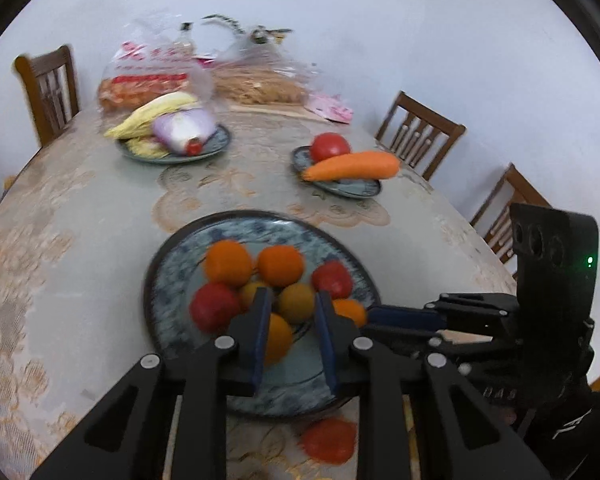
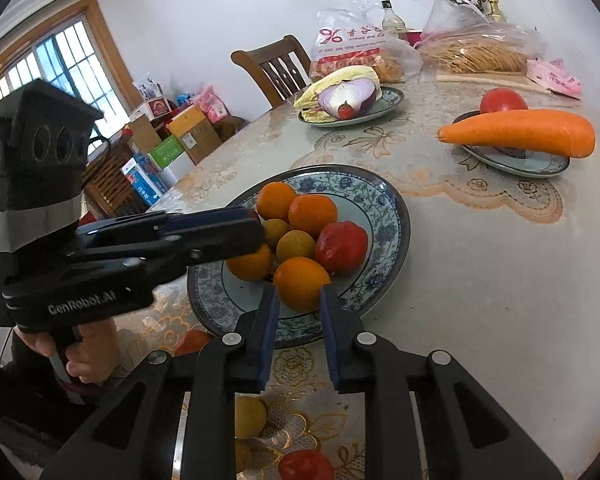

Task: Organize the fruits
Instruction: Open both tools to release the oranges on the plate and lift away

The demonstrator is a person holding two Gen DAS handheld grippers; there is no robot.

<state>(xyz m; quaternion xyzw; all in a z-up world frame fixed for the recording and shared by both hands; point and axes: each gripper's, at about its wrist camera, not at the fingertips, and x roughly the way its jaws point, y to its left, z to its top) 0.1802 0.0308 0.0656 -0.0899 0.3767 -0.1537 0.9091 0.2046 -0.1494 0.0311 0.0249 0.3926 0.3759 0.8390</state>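
A large blue-patterned plate point(image 1: 172, 280) point(image 2: 392, 216) holds several oranges, small yellow citrus and red fruits. My left gripper point(image 1: 290, 300) is open above the plate's near side, empty, with an orange point(image 1: 278, 338) below its jaws; it also shows in the right wrist view point(image 2: 256, 228) over the plate's left side. My right gripper point(image 2: 300, 296) is open and empty, just short of an orange point(image 2: 300, 284) at the plate's near rim; it also shows in the left wrist view point(image 1: 400, 316). Loose fruit lies on the table near me: a red one point(image 1: 330, 440) point(image 2: 306, 466), another red one point(image 2: 194, 340), a yellow one point(image 2: 250, 416).
A small plate point(image 2: 540, 166) holds a carrot point(image 2: 520, 132) and a tomato point(image 2: 502, 100). Another plate point(image 2: 392, 100) holds cabbage, half an onion and a small tomato. Plastic bags of food point(image 2: 352, 48) stand at the back. Wooden chairs point(image 1: 420, 132) ring the table.
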